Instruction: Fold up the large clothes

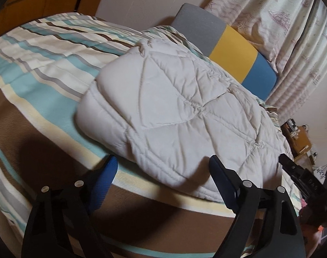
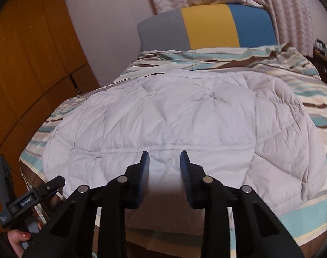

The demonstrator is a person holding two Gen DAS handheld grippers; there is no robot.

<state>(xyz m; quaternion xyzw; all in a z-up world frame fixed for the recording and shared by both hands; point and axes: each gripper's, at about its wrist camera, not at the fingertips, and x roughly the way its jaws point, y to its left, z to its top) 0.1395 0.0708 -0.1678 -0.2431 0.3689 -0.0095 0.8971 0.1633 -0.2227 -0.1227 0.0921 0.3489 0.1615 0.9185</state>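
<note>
Right wrist view: partial white lettering is seen on the body of the left gripper (image 2: 56,185) at the lower left, reading roughly "GenRobot.AI", though the print is small and not fully legible; a hand (image 2: 19,239) with red-painted nails is wrapped around its handle. Left wrist view: faint characters resembling "DAS" are noted on the black body of the right gripper (image 1: 284,159) at the right edge. A white quilted duvet (image 2: 180,118), folded into a thick pad, is laid on a bed (image 2: 313,212) covered with a striped sheet in teal, cream, grey and brown. A headboard cushion (image 2: 208,26) in grey, yellow and blue panels is set at the far end, backed by pale printed curtains (image 1: 270,15). Orange-brown wardrobe panels (image 2: 34,53) are seen to the left, and a small wooden table (image 1: 301,137) with clutter stands beside the bed on the right. The duvet's long axis is judged to run across the bed, side to side, with its near edge close to the foot of the bed and a rounded fold at its left end in the left wrist view. The left gripper's blue-padded fingers are spread wide, with nothing between them, just short of the duvet's near left corner. The right gripper's fingers are parted by a moderate gap above the duvet's near edge, and no fabric is pinched.
</note>
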